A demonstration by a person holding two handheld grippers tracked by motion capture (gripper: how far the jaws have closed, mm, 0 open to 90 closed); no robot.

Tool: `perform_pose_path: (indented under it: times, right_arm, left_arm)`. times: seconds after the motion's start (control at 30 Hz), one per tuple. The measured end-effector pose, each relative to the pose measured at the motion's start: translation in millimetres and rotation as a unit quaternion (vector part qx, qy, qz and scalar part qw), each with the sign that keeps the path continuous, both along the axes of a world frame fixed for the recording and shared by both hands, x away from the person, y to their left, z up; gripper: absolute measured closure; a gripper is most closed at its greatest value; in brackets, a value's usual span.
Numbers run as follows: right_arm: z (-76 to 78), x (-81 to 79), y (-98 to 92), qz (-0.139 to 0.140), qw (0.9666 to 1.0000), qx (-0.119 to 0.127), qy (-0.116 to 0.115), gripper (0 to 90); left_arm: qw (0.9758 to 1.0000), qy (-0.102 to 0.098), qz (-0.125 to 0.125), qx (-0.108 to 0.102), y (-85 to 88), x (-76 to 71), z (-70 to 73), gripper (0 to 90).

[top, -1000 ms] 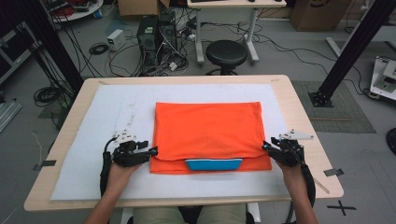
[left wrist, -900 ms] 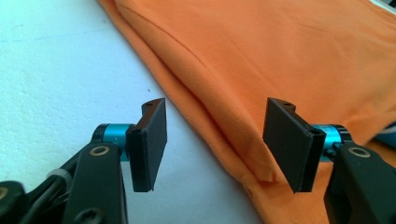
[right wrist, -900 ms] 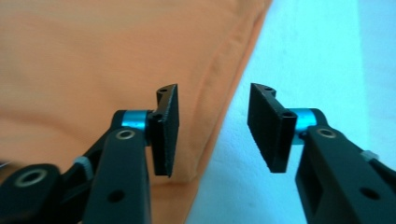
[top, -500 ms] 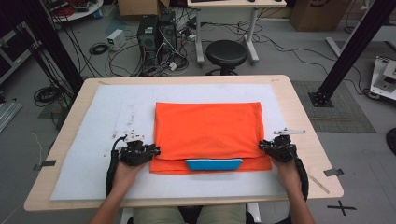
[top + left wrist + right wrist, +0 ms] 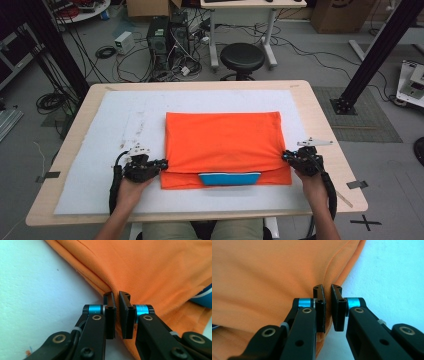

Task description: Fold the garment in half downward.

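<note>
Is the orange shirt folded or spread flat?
Folded: the orange shirt has an upper layer lying over a lower one, whose edge and blue collar show at the near side.

Nothing readable is showing up anywhere, no text, labels, brands or numbers. Only sign-like thing: a black tape cross (image 5: 365,221) sitting on the floor at 4 o'clock.

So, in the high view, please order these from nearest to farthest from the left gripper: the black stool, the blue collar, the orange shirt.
From the left gripper:
1. Orange shirt, at its jaws, table middle.
2. Blue collar, at the shirt's near edge.
3. Black stool, on the floor beyond the table.
</note>
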State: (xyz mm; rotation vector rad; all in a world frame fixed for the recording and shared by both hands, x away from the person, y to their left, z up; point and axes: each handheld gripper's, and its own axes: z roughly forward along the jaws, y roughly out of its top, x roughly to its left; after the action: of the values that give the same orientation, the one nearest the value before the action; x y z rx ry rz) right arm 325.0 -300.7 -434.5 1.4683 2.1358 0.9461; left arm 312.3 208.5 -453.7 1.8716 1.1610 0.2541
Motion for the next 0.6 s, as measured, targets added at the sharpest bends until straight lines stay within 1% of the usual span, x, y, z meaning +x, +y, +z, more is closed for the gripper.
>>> perform_pose_path:
  times: [0.03, 0.07, 0.1, 0.13, 0.17, 0.2, 0.23, 0.27, 0.3, 0.33, 0.37, 0.4, 0.43, 0.47, 0.5, 0.53, 0.6]
  right_arm:
    - [-1.5, 0.9, 0.2, -0.001, 1.0000, -0.002, -0.001, 83.7]
    - [-3.1, 2.5, 0.3, -0.002, 1.0000, 0.000, 0.000, 82.8]
    - [-4.7, 4.4, 0.2, -0.005, 1.0000, 0.003, 0.003, 80.6]
    - [-6.6, 6.1, 0.1, -0.008, 0.9999, 0.006, 0.010, 74.4]
    - [-8.7, 7.3, -0.2, -0.010, 0.9997, 0.013, 0.020, 64.1]
    - [-11.0, 7.7, -0.9, -0.013, 0.9993, 0.018, 0.029, 58.0]
    - [-12.6, 6.9, -1.5, -0.016, 0.9991, 0.026, 0.031, 57.3]
    - [-13.1, 5.5, -1.9, -0.014, 0.9991, 0.027, 0.029, 57.3]
    - [-13.1, 4.6, -1.9, -0.015, 0.9991, 0.026, 0.029, 57.5]
    - [-13.2, 4.1, -1.4, -0.014, 0.9993, 0.023, 0.027, 59.1]
    - [-13.2, 3.4, -0.3, -0.015, 0.9995, 0.016, 0.025, 63.7]
    - [-13.0, 3.1, 0.3, -0.010, 0.9996, 0.014, 0.024, 73.9]
    - [-12.7, 3.1, 0.5, 0.002, 0.9992, 0.026, 0.031, 80.9]
    - [-12.1, 2.3, 2.1, 0.005, 0.9994, 0.019, 0.027, 82.8]
    - [-11.0, 1.8, 3.2, 0.007, 0.9995, 0.013, 0.027, 83.9]
    - [-9.6, 1.6, 3.3, 0.008, 0.9995, 0.010, 0.028, 84.5]
    - [-5.8, -0.2, 0.9, 0.007, 0.9997, 0.010, 0.023, 84.9]
  left_arm:
    - [1.0000, -0.007, 0.002, -0.002, -0.1, 0.5, 0.1, 82.9]
    - [0.9999, -0.009, 0.003, 0.003, 0.3, 1.4, 0.4, 82.0]
    - [0.9999, -0.011, 0.012, 0.006, 0.3, 1.8, 0.5, 79.4]
    - [0.9998, -0.010, 0.018, 0.005, 1.5, 2.3, 0.6, 72.6]
    - [0.9997, -0.004, 0.025, 0.000, 2.9, 2.3, 0.4, 62.9]
    - [0.9997, 0.004, 0.024, -0.002, 3.9, 2.1, -0.1, 56.4]
    - [0.9997, 0.013, 0.018, -0.003, 4.8, 1.7, -0.9, 52.7]
    - [0.9998, 0.014, 0.015, -0.003, 4.4, 0.6, -2.2, 50.2]
    - [0.9998, 0.009, 0.016, 0.000, 3.3, -0.5, -2.4, 49.5]
    - [0.9999, 0.008, 0.014, 0.004, 2.1, -0.8, -2.1, 50.1]
    - [0.9999, 0.009, 0.009, 0.006, 1.2, -1.2, -2.0, 54.4]
    - [0.9999, 0.009, -0.002, 0.008, 0.1, -1.9, -2.4, 68.0]
    - [0.9999, 0.007, -0.003, 0.013, -1.7, -2.9, -1.6, 77.6]
    - [0.9998, 0.003, -0.005, 0.018, -3.0, -3.7, -0.3, 83.6]
    - [0.9997, 0.003, -0.007, 0.021, -3.2, -3.5, 0.6, 84.4]
    - [0.9998, 0.006, -0.010, 0.019, -1.6, -2.8, 1.2, 84.8]
    - [0.9998, 0.011, -0.018, 0.005, 4.3, -1.9, 2.6, 85.2]
